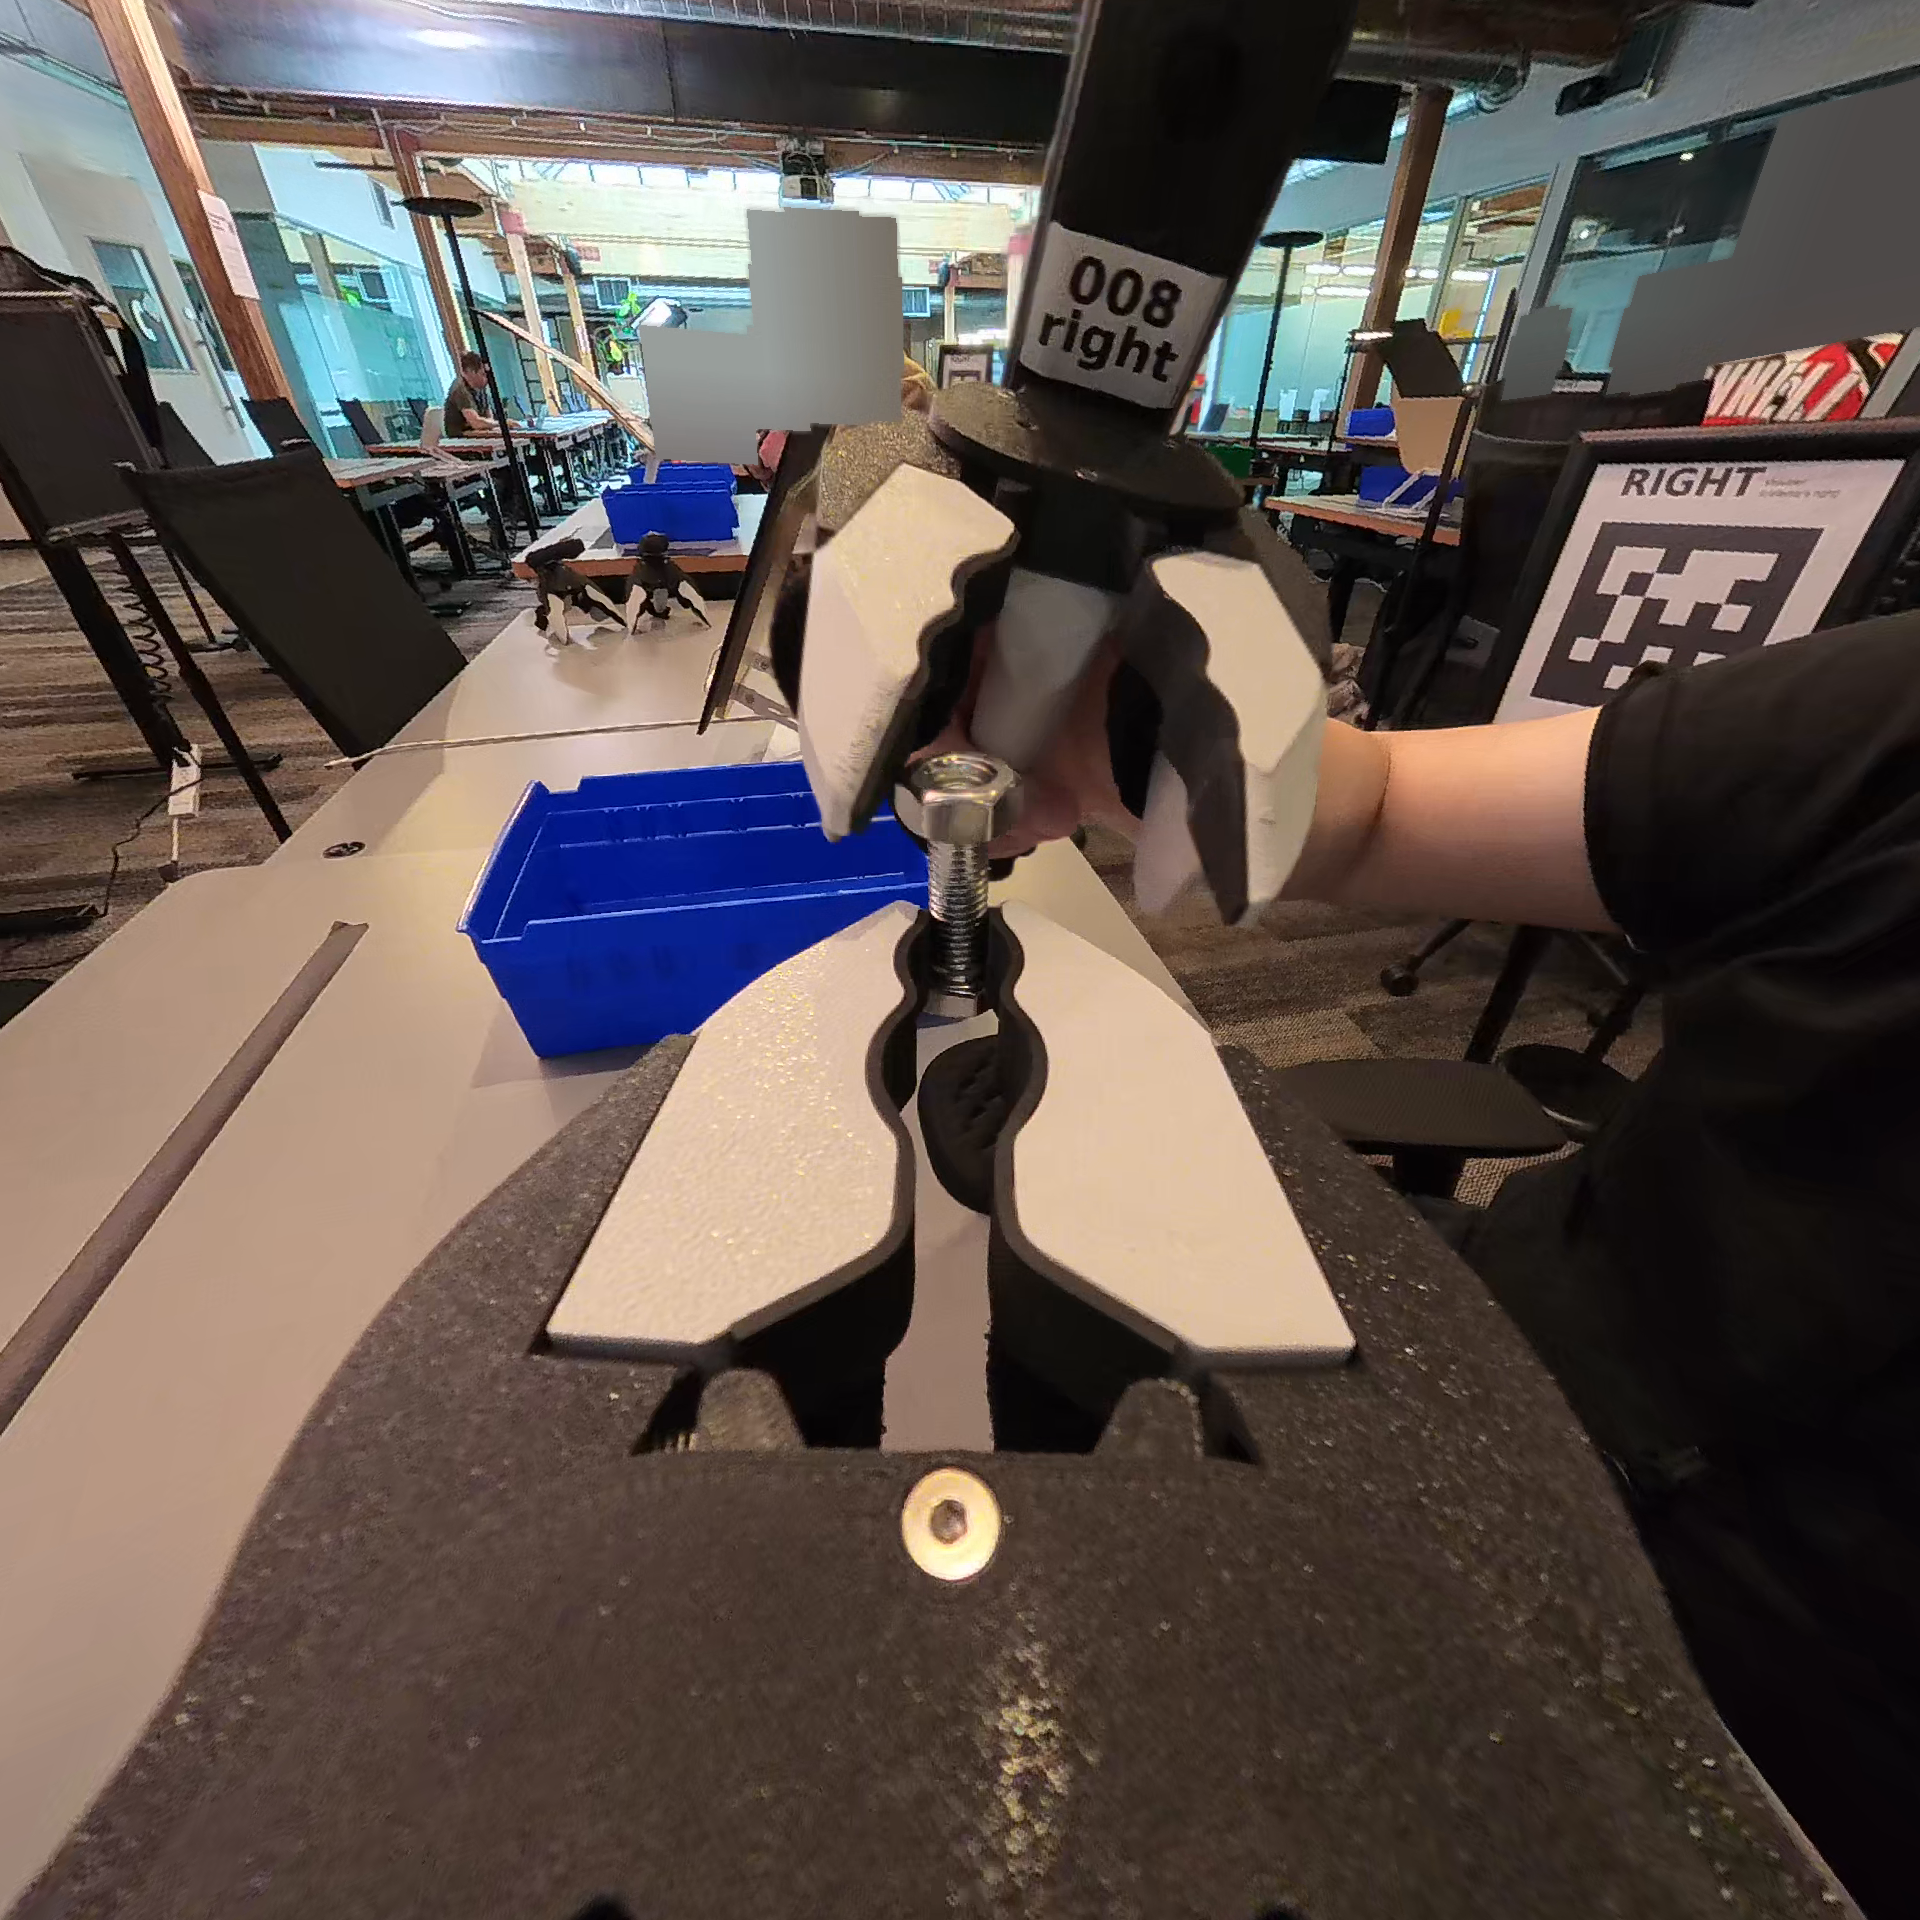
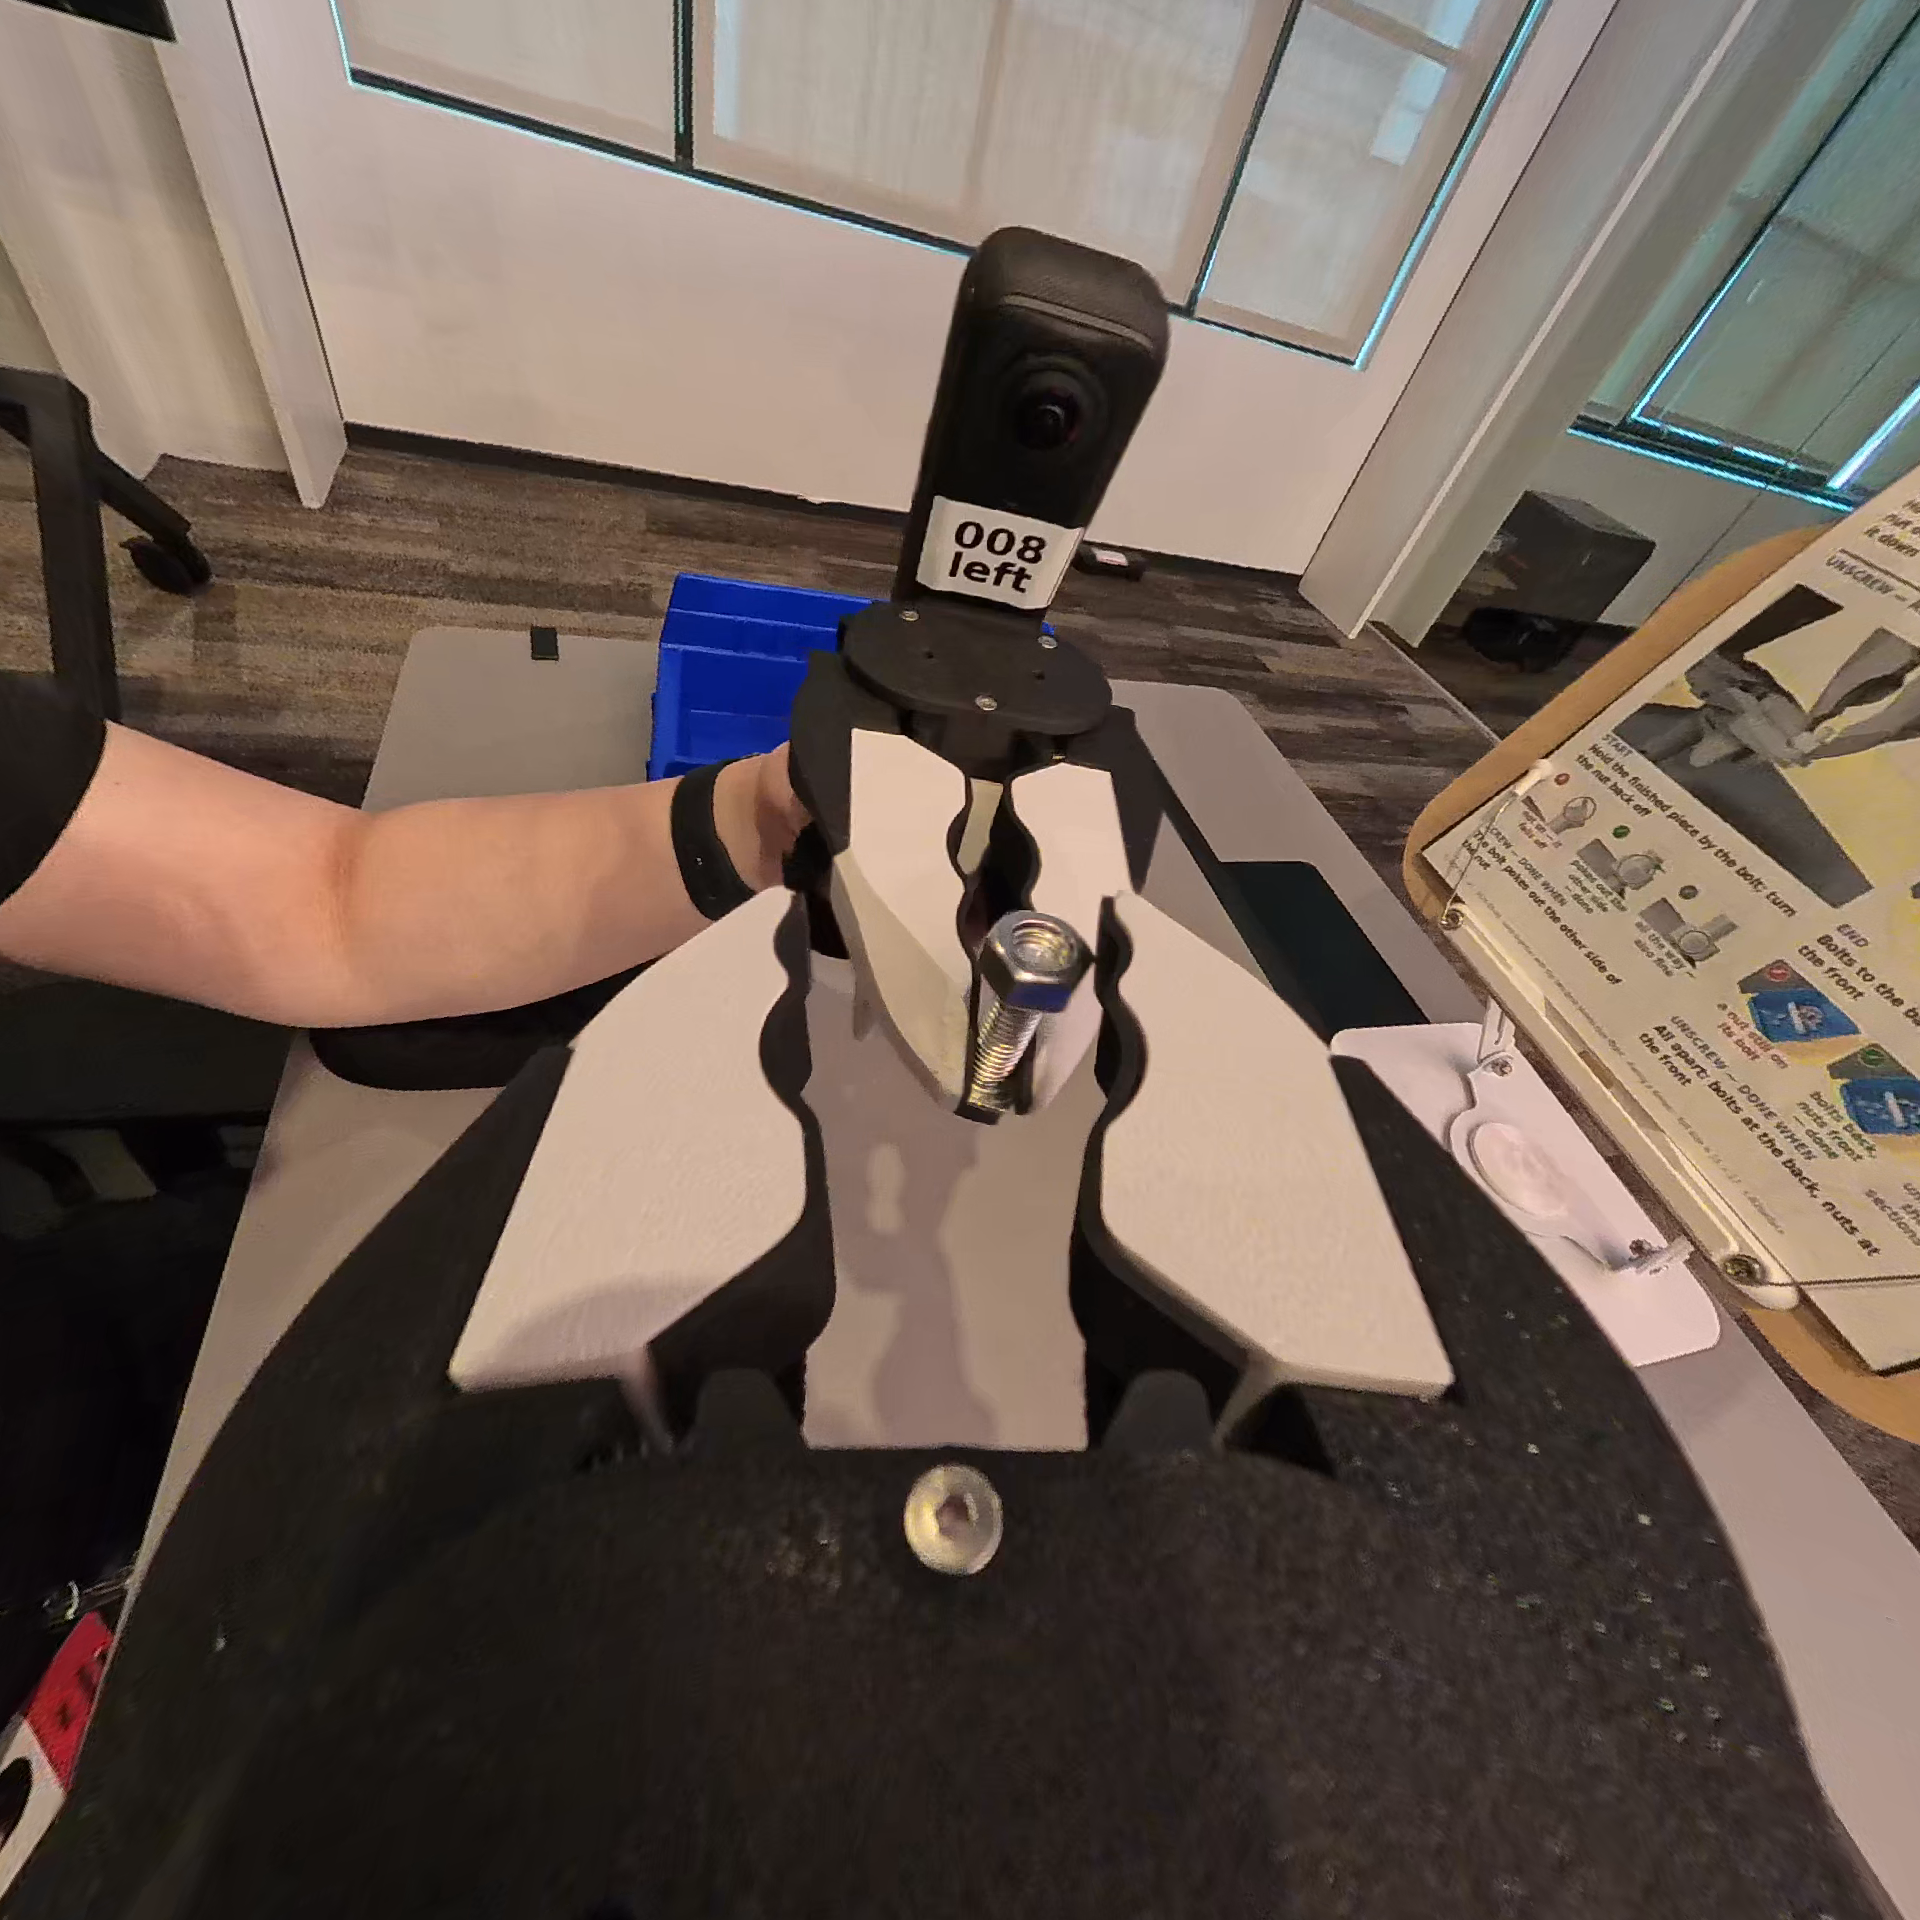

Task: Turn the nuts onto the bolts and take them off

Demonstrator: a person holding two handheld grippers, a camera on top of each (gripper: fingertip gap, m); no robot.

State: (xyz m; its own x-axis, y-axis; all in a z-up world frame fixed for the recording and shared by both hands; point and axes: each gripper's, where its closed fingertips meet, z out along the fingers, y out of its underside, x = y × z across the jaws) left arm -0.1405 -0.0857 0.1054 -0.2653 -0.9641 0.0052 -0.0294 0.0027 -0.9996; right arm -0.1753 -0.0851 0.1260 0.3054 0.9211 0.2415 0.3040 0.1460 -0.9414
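Left wrist view: the left hand-held gripper (image 1: 958, 961) is seen clamped on the lower end of a silver bolt (image 1: 956, 914), which is held upright above the grey tabletop (image 1: 260, 1039). A silver nut (image 1: 958, 795) is sat at the bolt's top end. The right hand-held gripper (image 1: 1039, 862) is seen opposite, pointed down, fingers spread apart; its left white finger (image 1: 894, 644) is just beside the nut, contact cannot be told. A blue bin (image 1: 686, 914) is placed on the tabletop behind the bolt. A person's forearm (image 1: 1455, 810) is seen at right.

Right wrist view: the right hand-held gripper (image 2: 945, 925) is shown with fingers wide apart, nothing gripped. The bolt (image 2: 1003, 1049) is held between them, tilted, pinched at its lower end by the left hand-held gripper (image 2: 987, 1101), whose tips are closed on it. The nut (image 2: 1034, 961) is at the top of the bolt, apart from both right fingers. The blue bin (image 2: 727, 665) is partly hidden behind. An instruction board (image 2: 1714, 935) is propped at right.
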